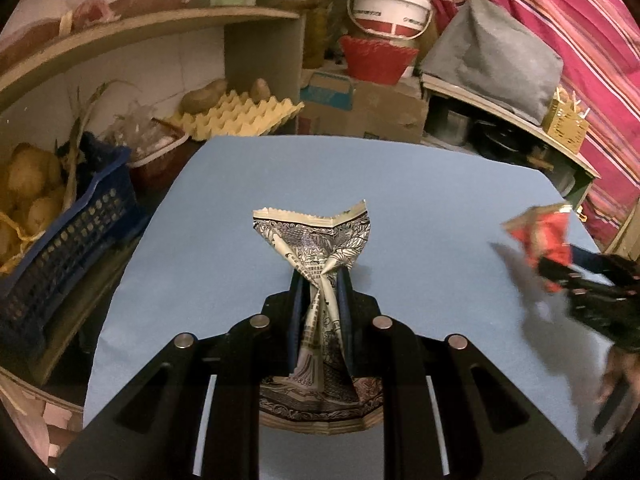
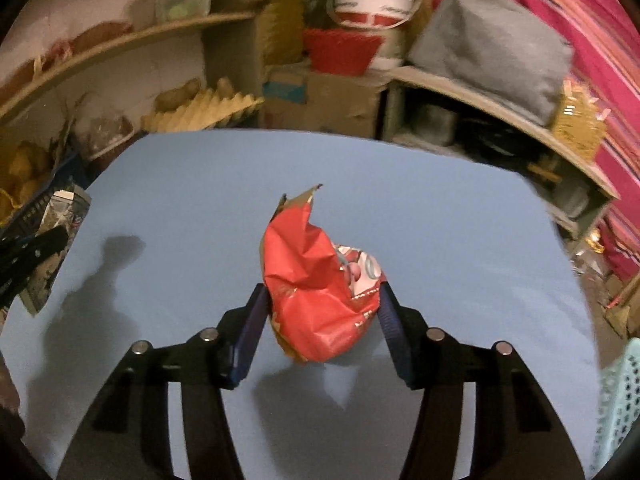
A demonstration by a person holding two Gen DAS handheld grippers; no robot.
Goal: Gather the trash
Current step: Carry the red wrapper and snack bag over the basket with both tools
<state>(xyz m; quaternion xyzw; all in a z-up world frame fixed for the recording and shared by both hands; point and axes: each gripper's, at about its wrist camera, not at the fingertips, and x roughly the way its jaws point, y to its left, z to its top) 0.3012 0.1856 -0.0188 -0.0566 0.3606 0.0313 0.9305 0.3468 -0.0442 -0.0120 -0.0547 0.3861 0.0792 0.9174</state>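
Observation:
My left gripper (image 1: 320, 276) is shut on a black-and-white patterned wrapper (image 1: 316, 240), pinched at its middle and held above the blue table (image 1: 224, 208). My right gripper (image 2: 322, 296) is closed around a crumpled red snack wrapper (image 2: 316, 288) and holds it above the table (image 2: 440, 220); its shadow lies below. The right gripper with the red wrapper (image 1: 540, 236) shows at the right of the left wrist view. The left gripper with its wrapper (image 2: 60, 216) shows at the left edge of the right wrist view.
A blue basket (image 1: 68, 232) with potatoes stands left of the table. A teal perforated basket (image 2: 620, 408) shows at the right edge. Behind the table are an egg tray (image 1: 240, 116), cardboard boxes (image 1: 372, 108), a red-and-white bucket (image 1: 388, 8) and shelves.

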